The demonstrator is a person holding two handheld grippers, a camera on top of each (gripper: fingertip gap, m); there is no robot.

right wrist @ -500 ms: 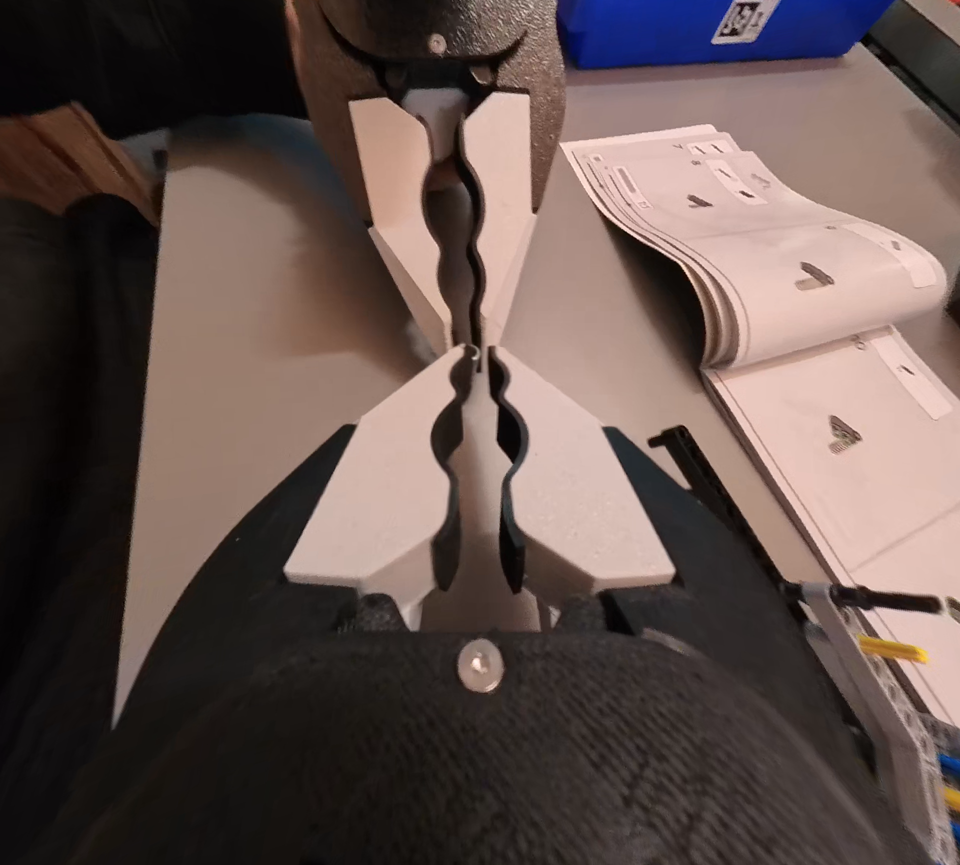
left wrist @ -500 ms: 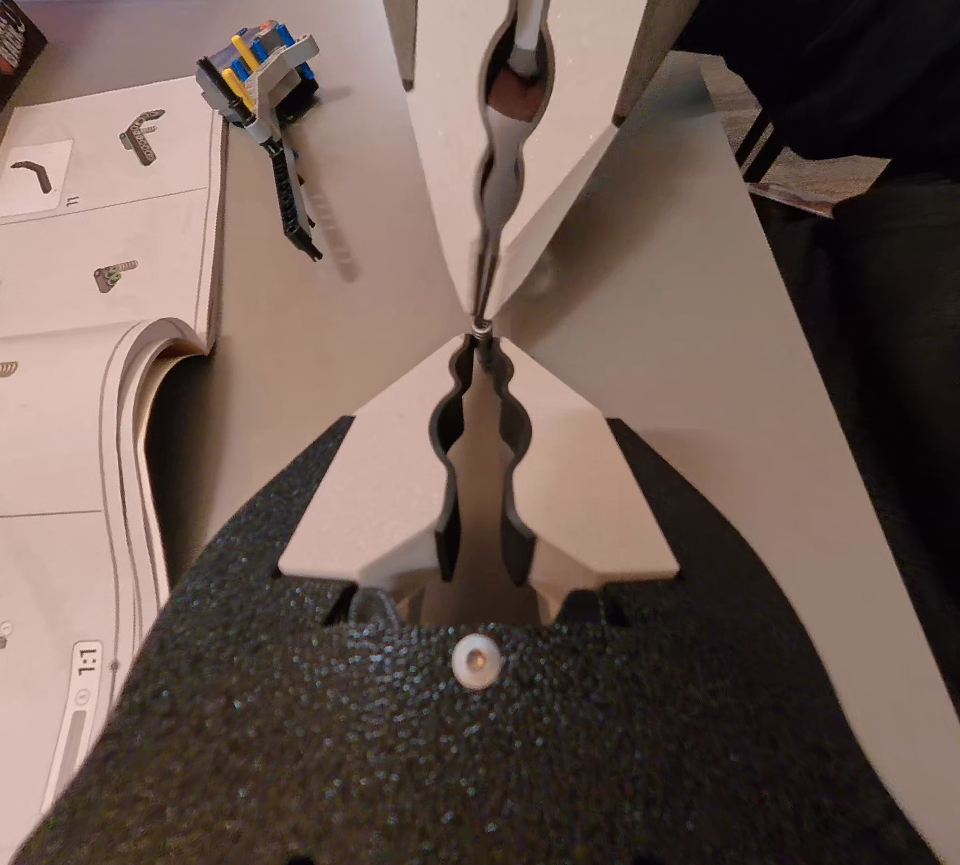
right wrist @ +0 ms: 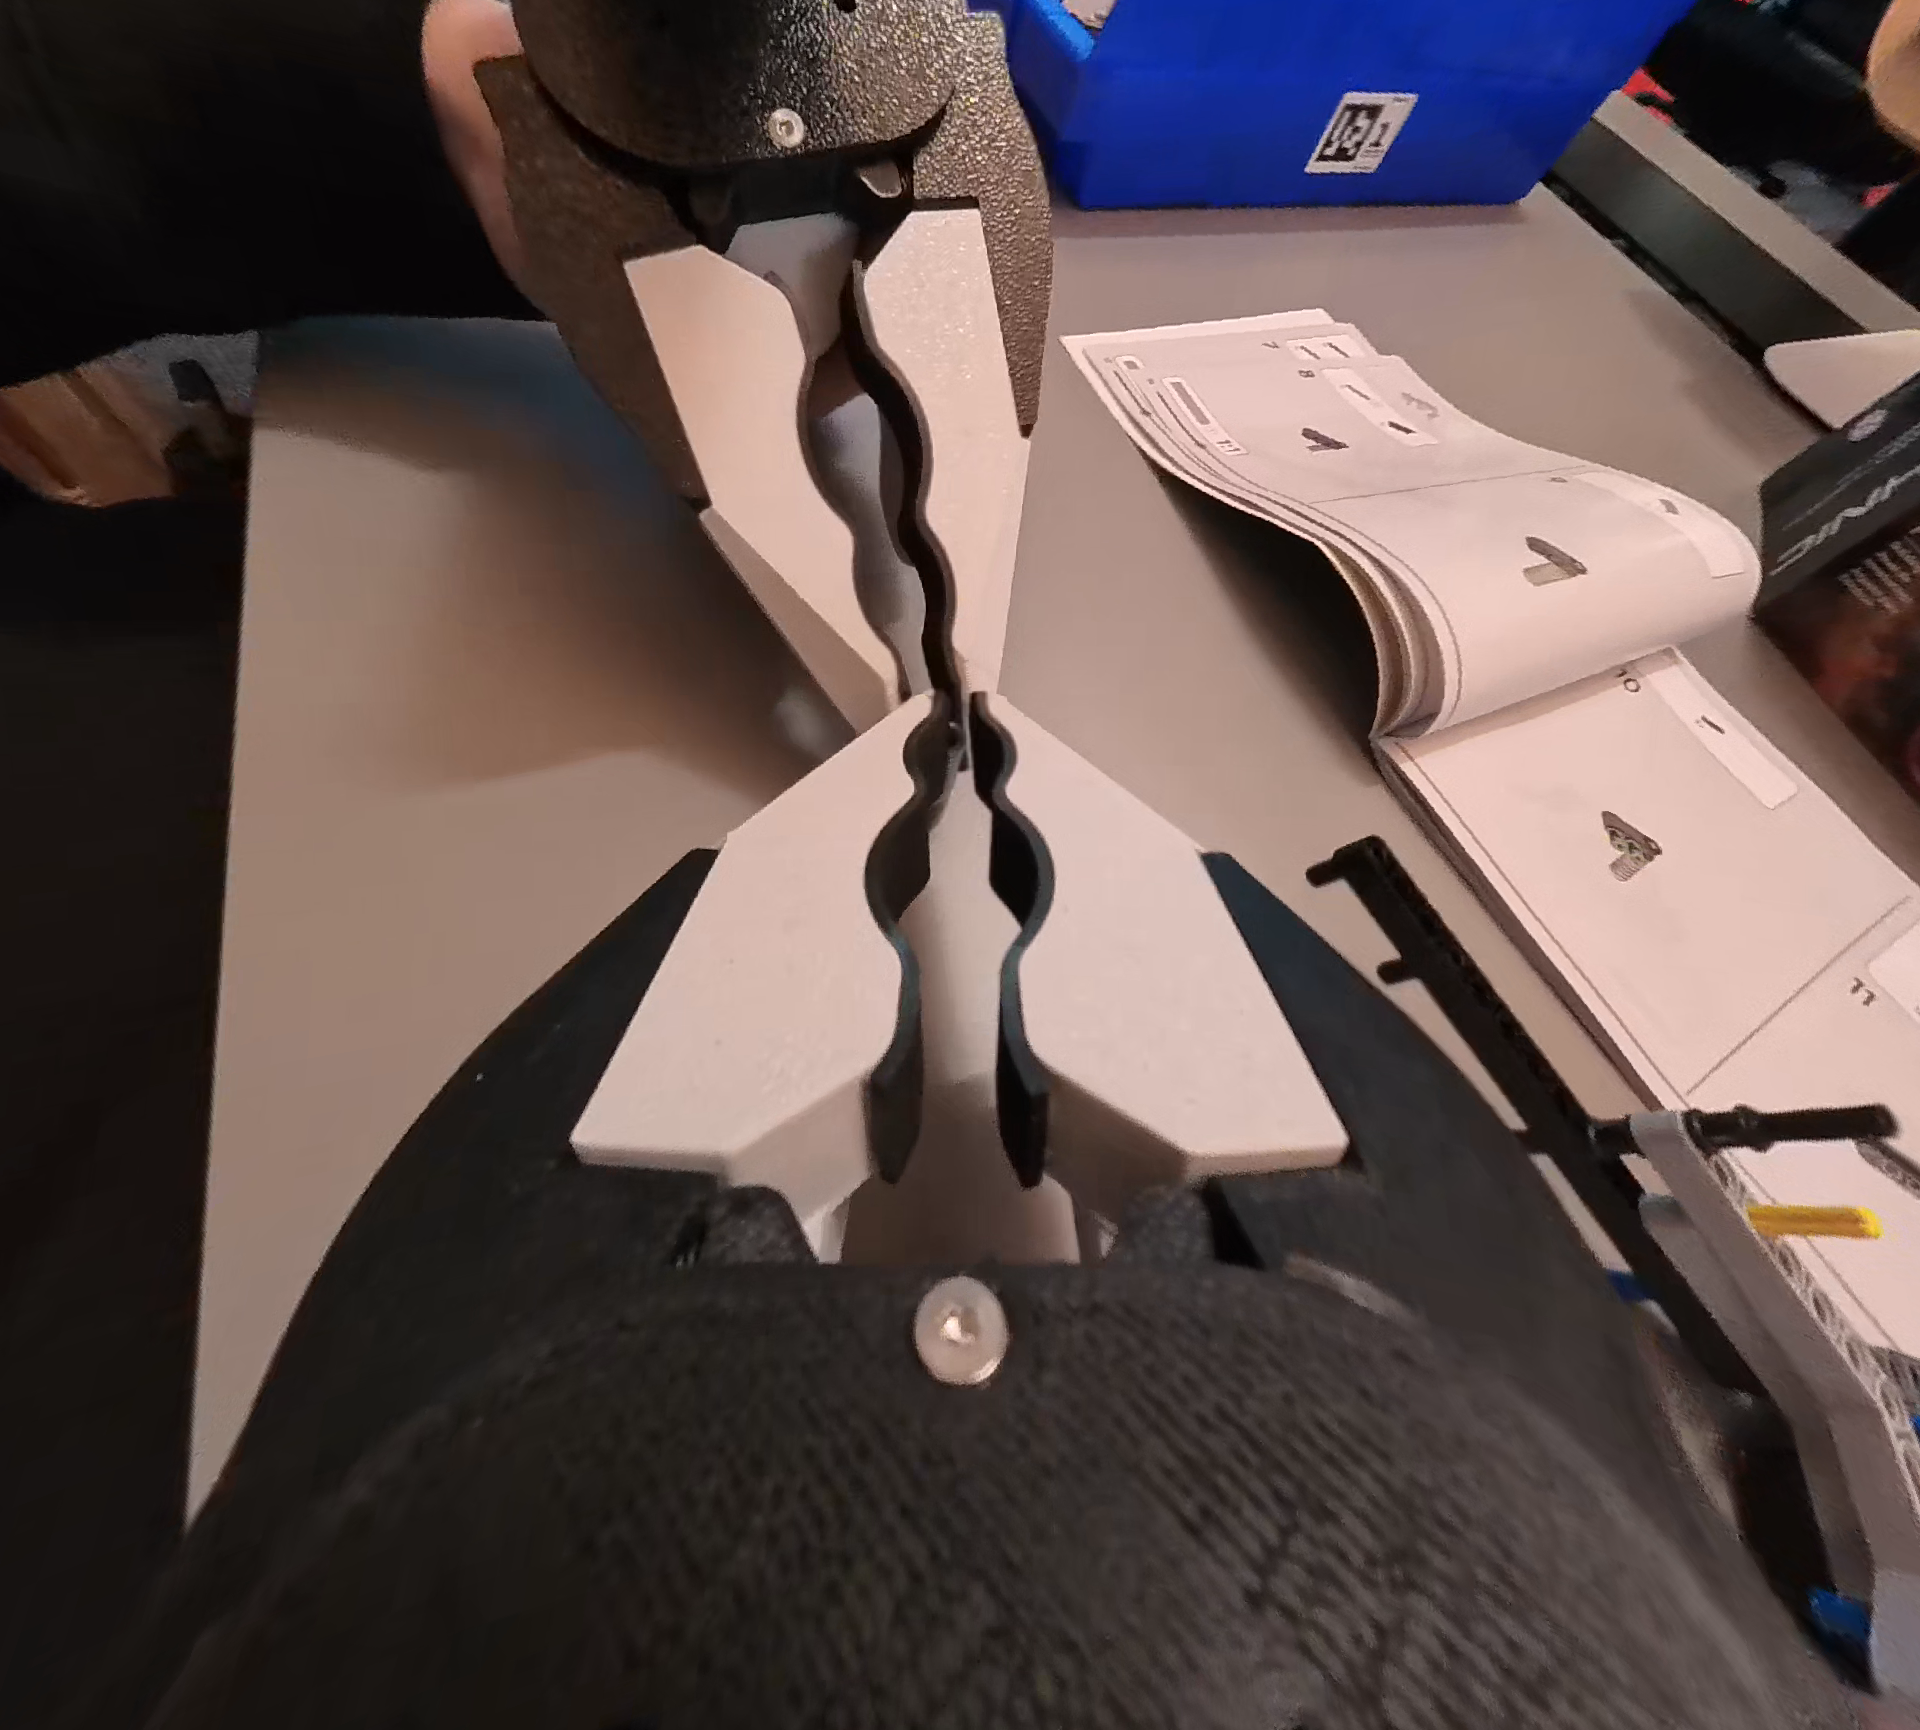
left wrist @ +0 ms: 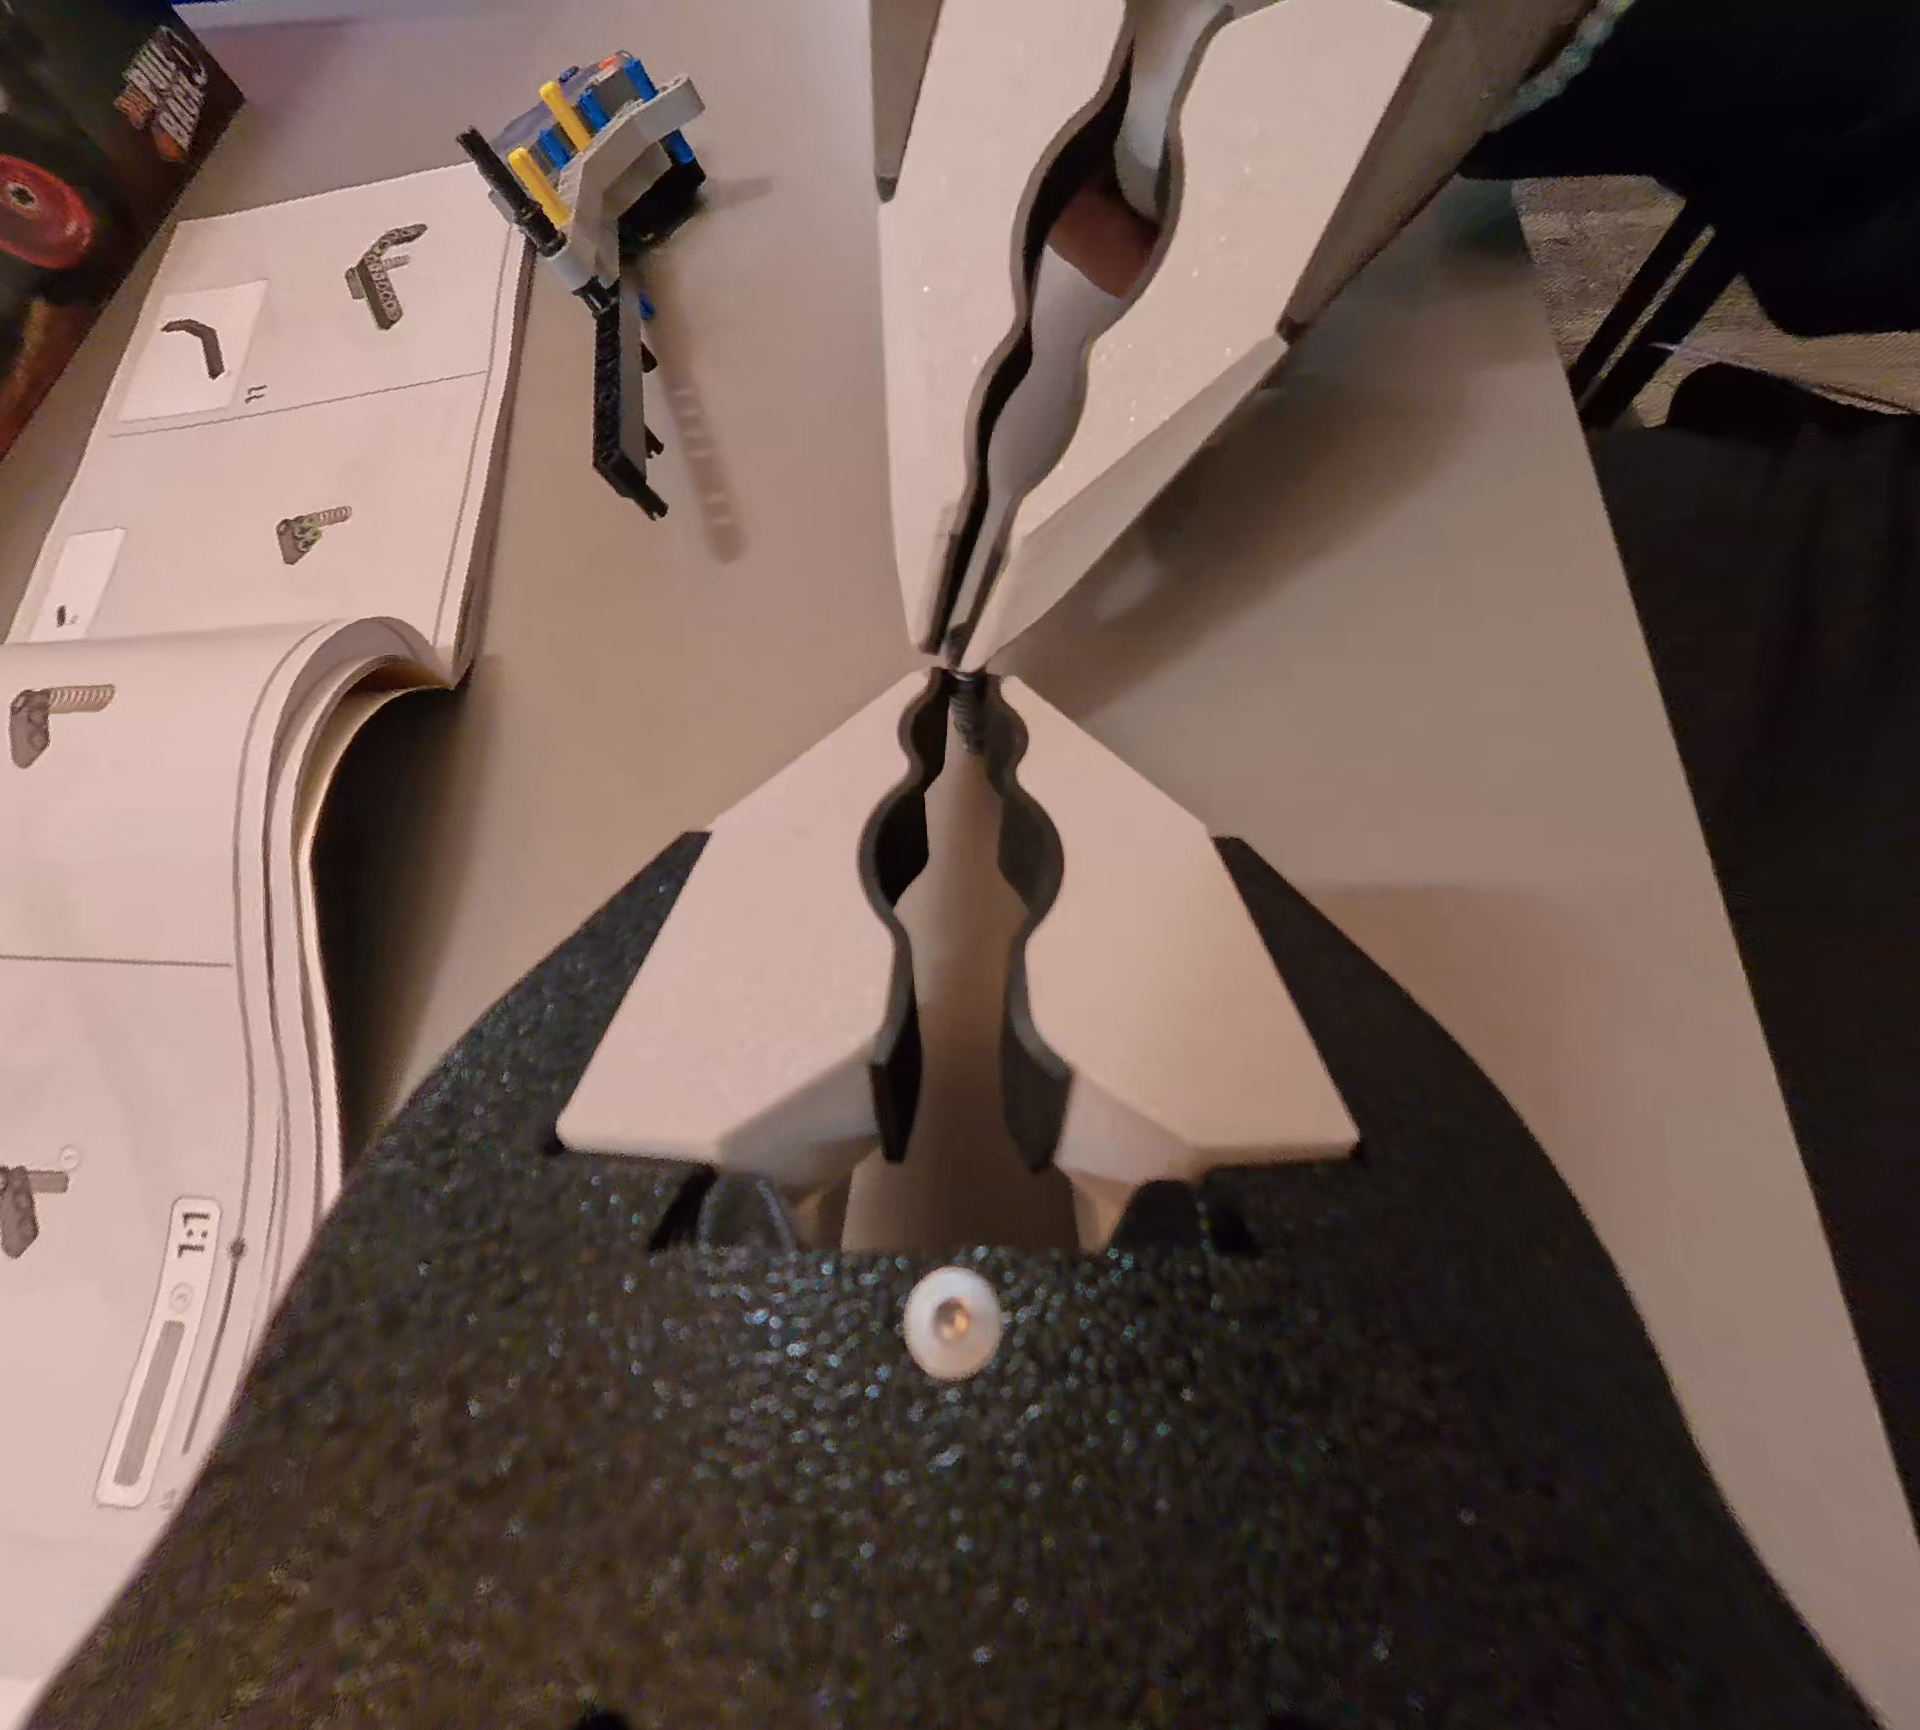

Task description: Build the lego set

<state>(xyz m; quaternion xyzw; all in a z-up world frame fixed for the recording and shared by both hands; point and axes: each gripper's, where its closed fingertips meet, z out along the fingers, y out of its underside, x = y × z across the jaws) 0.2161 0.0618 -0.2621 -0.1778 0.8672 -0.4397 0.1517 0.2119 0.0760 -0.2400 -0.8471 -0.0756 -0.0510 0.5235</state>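
While the left wrist view looks down its own grey-padded left tongs [left wrist: 961, 693], these are pinched nearly closed on a tiny dark ribbed pin [left wrist: 968, 716], tip to tip with the opposing grey right tongs [left wrist: 954, 636], which also look closed onto it. Partly built grey, blue and yellow lego assembly with a long black beam [left wrist: 603, 226] sits on the grey tabletop [left wrist: 1299, 849], beside the open white instruction booklet [left wrist: 260, 537]. Right wrist view: the same tip-to-tip meeting; the pin is barely visible. Blue plastic parts bin [right wrist: 1299, 49] sits behind. Judgement: early build, most steps remain.
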